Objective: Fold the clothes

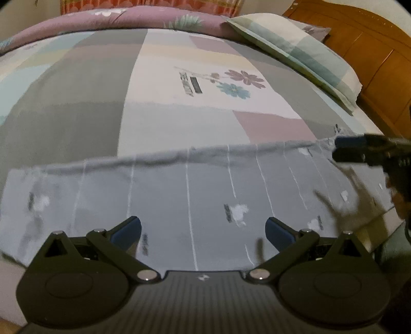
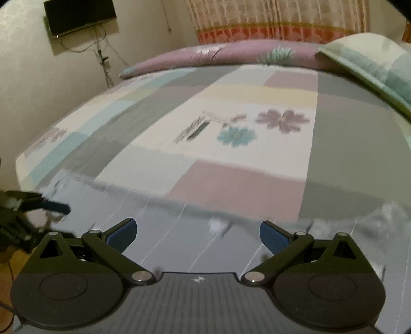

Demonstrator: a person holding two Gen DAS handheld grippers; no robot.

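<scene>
1. On the bed [image 1: 77,102], seen from the left wrist, a grey cloth [image 1: 179,192] lies flat along the near edge. It has thin white lines on it. Its long side runs left to right, across the view.
2. The left hand-held gripper [image 1: 203,232] hangs just over the near part of the cloth. Its two blue fingers [image 1: 128,231] are spread wide and hold nothing.
3. The right hand-held gripper [image 1: 346,151] shows at the right end of the cloth, by its far edge. From this side I cannot tell how its jaws stand.
4. Past the cloth the bed sheet is bare. A pillow [image 1: 308,59] and a wood headboard [image 1: 372,51] sit far off to the right. A purple quilt [image 1: 115,23] lies along the far side. Nothing is in the way.
5. From the right wrist, the same cloth [image 2: 167,231] lies right under and ahead of the right hand-held gripper [image 2: 197,233]. Its fingers [image 2: 272,236] are spread wide, holding nothing.
6. The left hand-held gripper [image 2: 51,205] shows at the far left, over the cloth's left part.
7. A black box [image 2: 79,15] hangs on the wall [image 2: 38,102], and a curtain [image 2: 282,18] hangs behind the bed.
8. I think each gripper is near its own end, so both could pinch an edge and fold it over.
</scene>
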